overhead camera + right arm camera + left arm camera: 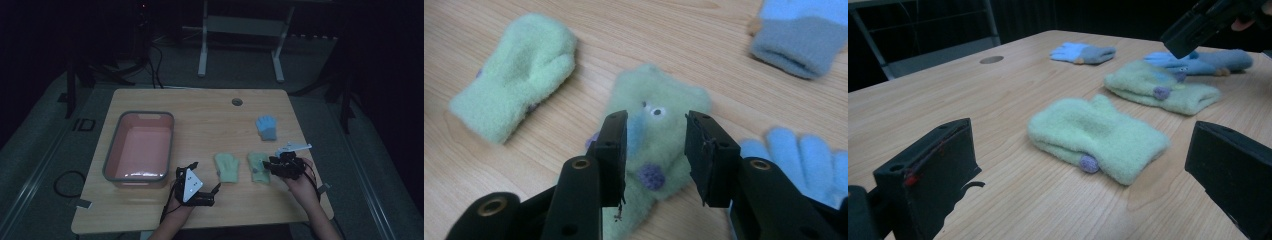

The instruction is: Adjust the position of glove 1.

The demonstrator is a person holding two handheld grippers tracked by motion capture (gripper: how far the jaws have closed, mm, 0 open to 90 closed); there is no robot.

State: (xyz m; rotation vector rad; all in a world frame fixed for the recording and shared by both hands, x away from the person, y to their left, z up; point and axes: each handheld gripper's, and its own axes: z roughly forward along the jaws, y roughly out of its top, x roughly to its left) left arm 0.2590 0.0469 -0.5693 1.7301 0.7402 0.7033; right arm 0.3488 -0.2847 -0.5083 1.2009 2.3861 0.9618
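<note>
Basin (112, 150): at the far left of the table (210, 110) we see a rectangular tub with rounded corners, grey rim, smooth pink inside.
Left gripper (196, 186): we find it just right of the basin at the near edge, a grey three-cornered plate on top; in its own view the two blocky black jaws stand wide apart with nothing between them, bare wood below.
Left green mitten (227, 166): fuzzy pale-green fleece, thumb to one side, lying flat on the wood ahead of the left gripper; a small purple knob (1089, 163) shows at its edge.
Right green mitten (651, 145): same fleece, stitched with small eyes, a blue nose strip and a purple pompom; it lies flat, near its twin but apart.
Right gripper (656, 155): we see it poised over the right green mitten, jaws partly parted, pads clear of the fleece, holding nothing.
Blue gloves: one fingered knit glove (267, 127) with a grey cuff lies farther back on the table; another (796, 155) lies just beside the right green mitten.
Table: light wood grain, a round cable port (237, 102) near the far edge.
Writing: we can read none.
</note>
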